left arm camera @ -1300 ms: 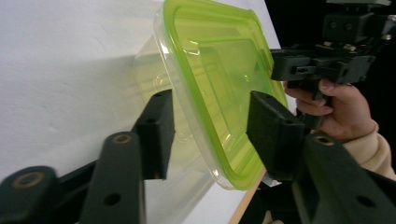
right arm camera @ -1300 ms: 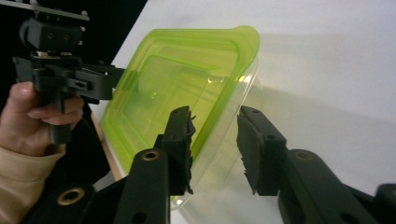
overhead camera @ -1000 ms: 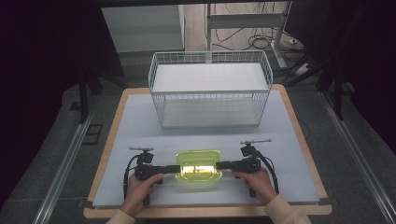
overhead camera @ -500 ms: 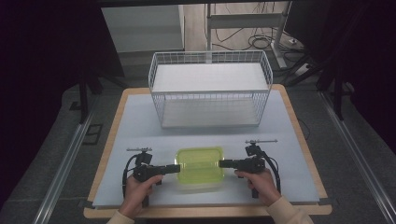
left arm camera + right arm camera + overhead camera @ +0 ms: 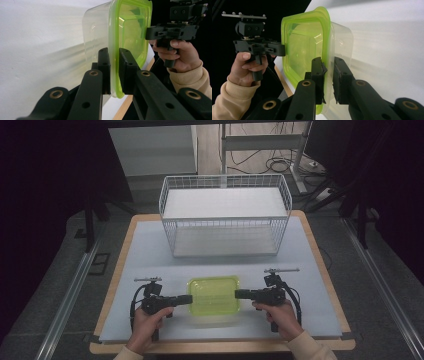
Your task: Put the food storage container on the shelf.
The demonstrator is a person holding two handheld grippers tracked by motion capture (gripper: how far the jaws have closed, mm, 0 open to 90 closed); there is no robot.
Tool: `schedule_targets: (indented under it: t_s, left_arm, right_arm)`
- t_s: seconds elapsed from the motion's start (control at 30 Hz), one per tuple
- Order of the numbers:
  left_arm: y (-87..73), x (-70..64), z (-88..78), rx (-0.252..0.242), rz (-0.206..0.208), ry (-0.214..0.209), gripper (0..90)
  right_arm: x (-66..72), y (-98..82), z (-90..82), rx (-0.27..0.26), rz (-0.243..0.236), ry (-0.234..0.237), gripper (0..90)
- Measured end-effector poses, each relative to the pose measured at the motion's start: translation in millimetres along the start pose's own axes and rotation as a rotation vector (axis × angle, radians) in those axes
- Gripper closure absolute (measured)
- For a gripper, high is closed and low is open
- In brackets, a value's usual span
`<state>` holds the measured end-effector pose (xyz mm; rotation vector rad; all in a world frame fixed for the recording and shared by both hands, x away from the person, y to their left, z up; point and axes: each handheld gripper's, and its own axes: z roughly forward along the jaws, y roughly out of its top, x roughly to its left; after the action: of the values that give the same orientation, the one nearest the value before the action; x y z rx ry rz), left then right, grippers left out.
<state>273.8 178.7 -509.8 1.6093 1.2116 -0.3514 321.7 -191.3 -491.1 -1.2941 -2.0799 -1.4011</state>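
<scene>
Both tools have just been closing, and now the left tool [image 5: 189,299] clamps the left rim of the green-lidded container [image 5: 214,295], its jaws pinched on the lid's edge with the rim between them, as the left gripper view [image 5: 113,72] makes plain. Compared with a second ago, the container seems to sit a touch nearer the person. Over on the other side, the right tool [image 5: 237,294] has its jaws drawn in on the right rim; in the right gripper view [image 5: 327,77] the lid's lip sits between the pads, and they look to be pressing on it.

So the grasp looks done on both sides, and the lift is what's left: the container rests flat on the counter [image 5: 150,255] near its front edge. If the white wire basket [image 5: 225,215] at the back is the goal, that carry hasn't begun; the two stand well apart.

Lid faces up, the long axis runs left to right, straight from one tool to the other.
</scene>
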Motion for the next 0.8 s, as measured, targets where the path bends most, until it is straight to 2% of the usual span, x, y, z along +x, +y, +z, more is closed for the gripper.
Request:
schedule_targets:
  t_s: [0.3, 0.8]
  left_arm:
    - [1.4, -2.3, -0.7, -0.003, 0.004, -0.008, 81.5]
    - [16.8, -12.7, 0.4, 0.002, 0.034, -0.018, 81.5]
  right_arm:
    - [4.7, 2.6, -4.7, -0.009, -0.017, -0.001, 80.0]
    - [11.5, 10.1, -17.9, -0.037, -0.045, 0.000, 80.0]
